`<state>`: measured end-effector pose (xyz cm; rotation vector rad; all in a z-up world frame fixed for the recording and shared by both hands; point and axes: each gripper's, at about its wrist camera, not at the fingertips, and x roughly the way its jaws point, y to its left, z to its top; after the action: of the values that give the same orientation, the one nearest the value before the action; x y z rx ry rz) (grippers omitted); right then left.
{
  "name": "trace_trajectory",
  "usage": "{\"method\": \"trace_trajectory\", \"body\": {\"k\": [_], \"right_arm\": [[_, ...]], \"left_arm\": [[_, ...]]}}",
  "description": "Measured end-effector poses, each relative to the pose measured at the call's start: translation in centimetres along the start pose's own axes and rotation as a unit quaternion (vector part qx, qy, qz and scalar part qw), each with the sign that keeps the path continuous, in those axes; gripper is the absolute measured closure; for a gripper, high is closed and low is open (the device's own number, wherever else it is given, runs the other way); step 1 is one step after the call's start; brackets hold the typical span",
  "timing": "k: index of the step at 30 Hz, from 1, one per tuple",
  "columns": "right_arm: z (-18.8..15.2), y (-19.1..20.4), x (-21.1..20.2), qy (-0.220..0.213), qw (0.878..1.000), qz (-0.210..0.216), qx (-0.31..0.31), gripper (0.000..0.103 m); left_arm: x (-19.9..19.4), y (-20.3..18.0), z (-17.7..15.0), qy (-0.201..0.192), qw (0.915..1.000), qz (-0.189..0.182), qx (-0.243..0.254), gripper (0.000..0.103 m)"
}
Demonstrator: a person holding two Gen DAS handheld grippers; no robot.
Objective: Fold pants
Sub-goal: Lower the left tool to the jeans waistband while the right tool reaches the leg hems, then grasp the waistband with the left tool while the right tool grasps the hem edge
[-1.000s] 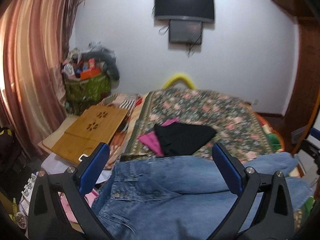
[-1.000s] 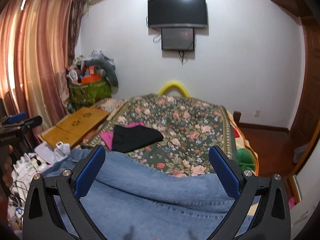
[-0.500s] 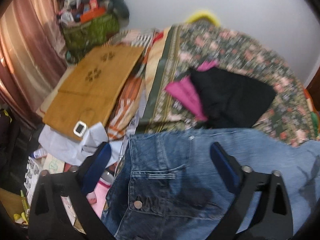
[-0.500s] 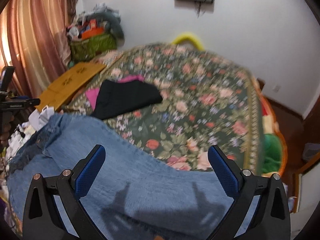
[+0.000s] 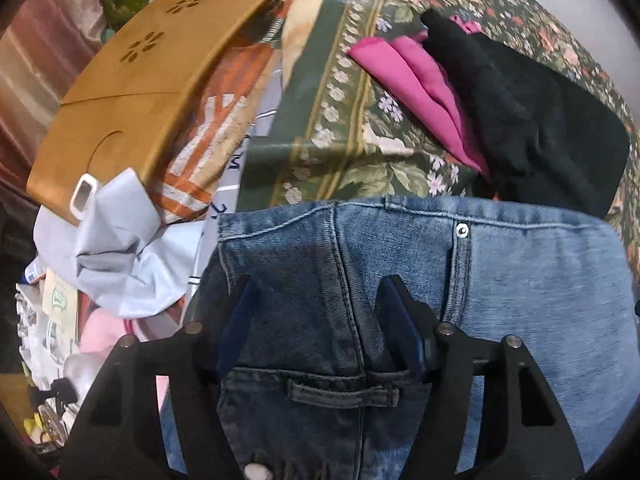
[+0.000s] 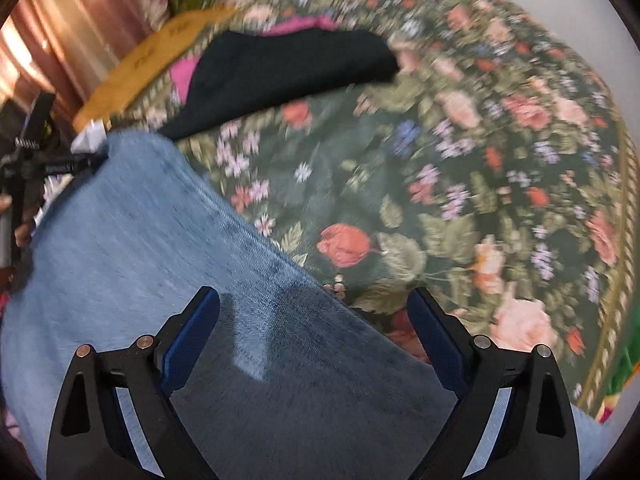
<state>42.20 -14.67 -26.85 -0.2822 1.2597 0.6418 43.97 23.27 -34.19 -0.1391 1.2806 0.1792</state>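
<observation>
Pants made of blue jeans cloth lie across the near edge of the bed, on top of the flowery bedspread. I see one pair. My left gripper is low over the waist end, with one blue pad on each side of the middle seam. Its jaws are partly closed, but they still have a wide gap and I cannot see them pinch the cloth. Just in front of it I count one belt loop, one shiny rivet and one metal button at the bottom edge.

My right gripper is low over the leg part of the pants. Its jaws are spread wide and hold nothing. This view is blurry, so small things are hard to make out.

Behind the pants, on the bedspread, are two folded clothes: one black and one pink. The pink one lies partly under the black one. The black one touches the far edge of the pants in the left view.

Off the left side of the bed I see one wooden board with two flower shapes cut into it. Next to it is a crumpled pale blue cloth. A white sheet beside the bed has some dark letters on it, but I cannot read them. A small green label sits on a box at the far left, too small to read.
</observation>
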Motion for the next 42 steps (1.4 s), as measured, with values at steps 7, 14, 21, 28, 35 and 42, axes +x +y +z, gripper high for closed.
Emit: {"method": "trace_trajectory", "body": {"k": [7,14,21,28,35,42], "right_arm": [[-0.4,1.0,0.6,-0.017,0.999,0.023,0.014,0.028],[-0.7,1.6,0.5,-0.033,0.999,0.009,0.024,0.080],[-1.6,2.8,-1.2,-0.049,0.998,-0.029,-0.028,0.097],[-0.3,3.4,-7.7,-0.141,0.986,-0.084,-0.039,0.097],[-2.9,5.7,-11.6,-0.169,0.982,-0.074,-0.044,0.097],[-7.4,8.9,-13.9,-0.193,0.979,-0.056,-0.038,0.097]], "left_arm": [[-0.2,-1.3,-0.1,-0.015,0.9995,0.011,0.024,0.081],[-1.0,-3.3,-0.6,-0.037,0.9960,0.060,0.055,0.094],[-5.7,-3.0,0.2,-0.093,0.9907,0.061,0.077,0.097],[-10.7,-2.8,1.0,-0.153,0.9839,0.062,0.068,0.097],[-13.5,-2.0,-1.7,-0.178,0.9816,0.046,0.054,0.097],[-15.3,-0.9,-6.2,-0.183,0.9813,0.041,0.042,0.097]]}}
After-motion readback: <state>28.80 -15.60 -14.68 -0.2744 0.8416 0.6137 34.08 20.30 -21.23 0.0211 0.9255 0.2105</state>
